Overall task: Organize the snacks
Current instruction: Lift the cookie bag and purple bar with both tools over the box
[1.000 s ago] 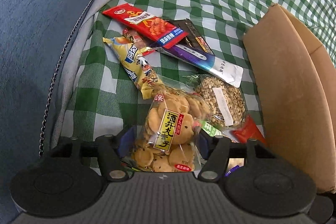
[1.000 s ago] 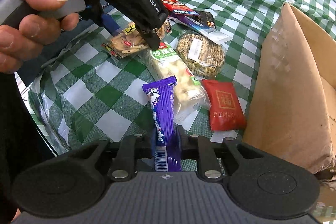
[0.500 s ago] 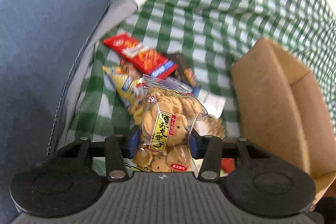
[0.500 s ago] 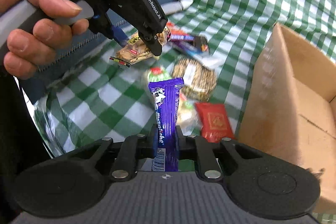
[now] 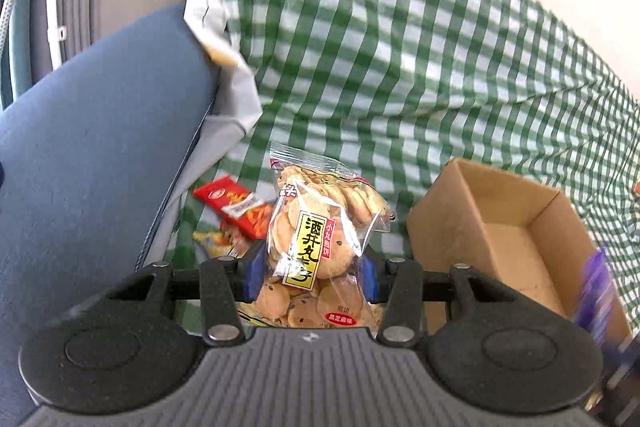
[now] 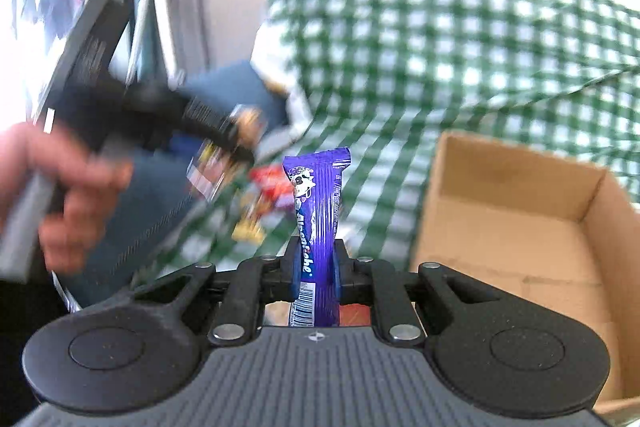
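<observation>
My left gripper (image 5: 310,277) is shut on a clear bag of round biscuits (image 5: 316,223) with a yellow label, held up off the cloth. My right gripper (image 6: 316,269) is shut on a purple candy stick pack (image 6: 318,211) that stands upright between the blue pads. An open cardboard box (image 5: 516,227) sits on the green checked cloth to the right of both grippers; it shows in the right wrist view as the box (image 6: 528,227) with a bare floor. The purple pack appears blurred at the right edge (image 5: 596,299) of the left wrist view.
A red snack packet (image 5: 232,205) and a yellow one (image 5: 212,241) lie on the cloth (image 5: 400,67) left of the biscuits. A blue cushion (image 5: 92,147) lies along the left. In the right wrist view a hand (image 6: 68,195) holds the other, blurred gripper.
Both grippers have risen off the cloth, carrying the biscuit bag and the purple pack. The views tilted up, so the box's inside and the cloth's far part now show.
</observation>
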The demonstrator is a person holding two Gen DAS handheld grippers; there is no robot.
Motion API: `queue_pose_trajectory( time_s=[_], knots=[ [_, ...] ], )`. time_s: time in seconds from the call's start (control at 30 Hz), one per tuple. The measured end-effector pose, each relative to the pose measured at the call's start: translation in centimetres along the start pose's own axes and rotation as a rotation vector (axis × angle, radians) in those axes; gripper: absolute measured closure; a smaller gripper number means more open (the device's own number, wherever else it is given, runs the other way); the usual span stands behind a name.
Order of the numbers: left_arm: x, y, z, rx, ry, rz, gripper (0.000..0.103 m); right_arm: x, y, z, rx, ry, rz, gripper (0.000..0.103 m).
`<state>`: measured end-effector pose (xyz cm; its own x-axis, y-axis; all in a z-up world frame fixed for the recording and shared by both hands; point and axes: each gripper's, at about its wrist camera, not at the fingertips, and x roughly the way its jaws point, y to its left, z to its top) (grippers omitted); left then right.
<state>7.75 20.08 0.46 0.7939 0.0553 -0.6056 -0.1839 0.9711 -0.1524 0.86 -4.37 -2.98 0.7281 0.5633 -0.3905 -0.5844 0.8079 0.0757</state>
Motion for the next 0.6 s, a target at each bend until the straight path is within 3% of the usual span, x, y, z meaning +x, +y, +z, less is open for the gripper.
queue_pose_trajectory(
  time_s=[0.23, 0.43, 0.6],
  knots=[
    [-0.2, -3.2, -0.1, 0.026, -0.056, -0.030, 0.052, -2.6, -10.0, 5.1, 0.078, -0.137, -0.153, 0.087],
    [0.1, -6.7, -0.6, 0.066, -0.092, -0.095, 0.052, -1.8, -16.9, 2.4, 0.186, -0.131, -0.313, 0.088],
    [-0.2, -10.1, -1.4, 0.101, -0.130, -0.158, 0.052, -2.8, -18.7, 1.1, 0.224, -0.140, -0.352, 0.088]
  ],
)
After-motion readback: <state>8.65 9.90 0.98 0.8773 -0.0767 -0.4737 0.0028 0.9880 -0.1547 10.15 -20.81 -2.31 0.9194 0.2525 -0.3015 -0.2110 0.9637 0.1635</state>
